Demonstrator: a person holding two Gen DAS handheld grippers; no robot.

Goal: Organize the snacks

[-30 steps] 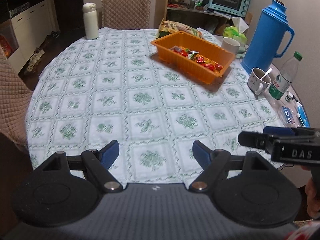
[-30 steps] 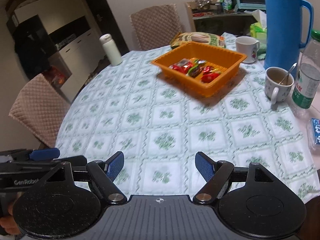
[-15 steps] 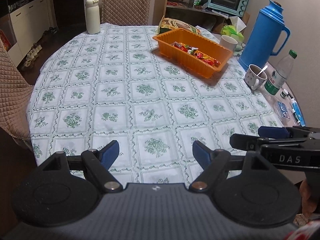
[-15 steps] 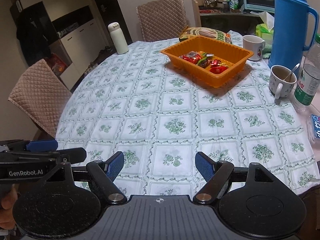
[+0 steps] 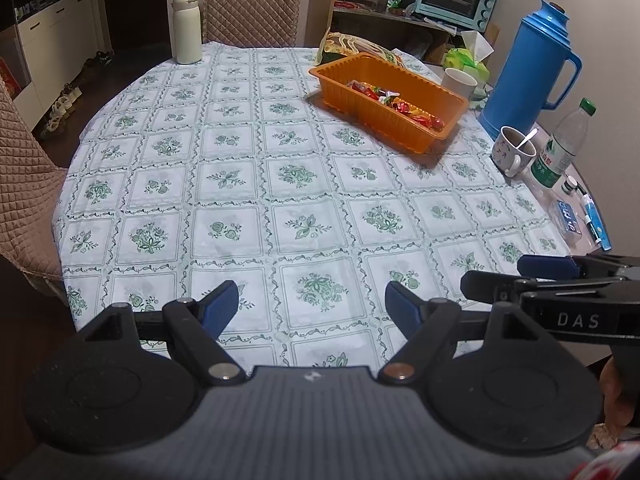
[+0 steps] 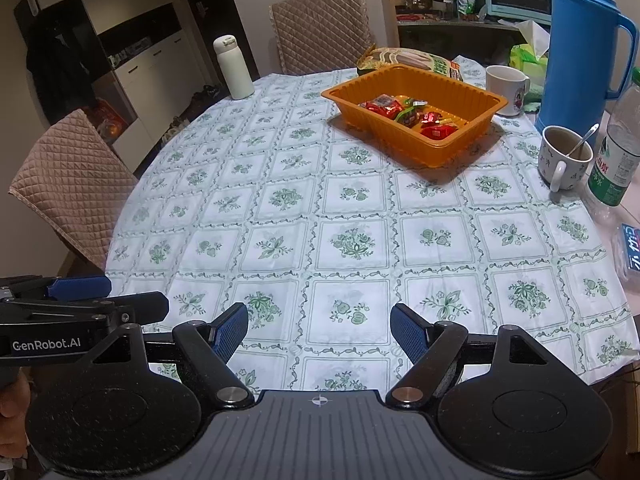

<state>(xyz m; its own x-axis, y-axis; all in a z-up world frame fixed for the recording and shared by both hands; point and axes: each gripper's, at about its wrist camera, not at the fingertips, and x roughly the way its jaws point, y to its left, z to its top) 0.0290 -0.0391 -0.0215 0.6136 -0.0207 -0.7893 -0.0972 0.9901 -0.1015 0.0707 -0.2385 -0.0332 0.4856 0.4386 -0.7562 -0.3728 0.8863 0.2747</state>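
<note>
An orange tray (image 5: 404, 128) (image 6: 452, 144) stands at the far right of the round table. Several wrapped snacks (image 5: 396, 104) (image 6: 412, 114) lie inside it. A large snack bag (image 5: 352, 46) (image 6: 416, 60) lies just behind the tray. My left gripper (image 5: 312, 306) is open and empty above the table's near edge. My right gripper (image 6: 319, 330) is open and empty beside it, also at the near edge. Each gripper shows from the side in the other's view.
A blue thermos (image 6: 580, 44), a white mug (image 6: 506, 88), a cup with a spoon (image 6: 564, 158) and a water bottle (image 6: 618, 152) stand at the right. A cream flask (image 5: 187, 28) stands far left. Quilted chairs (image 6: 68, 176) ring the floral tablecloth (image 5: 256, 184).
Both grippers have drawn back and risen from the table; the tray looks farther away and more tablecloth shows. Both stay open and empty.
</note>
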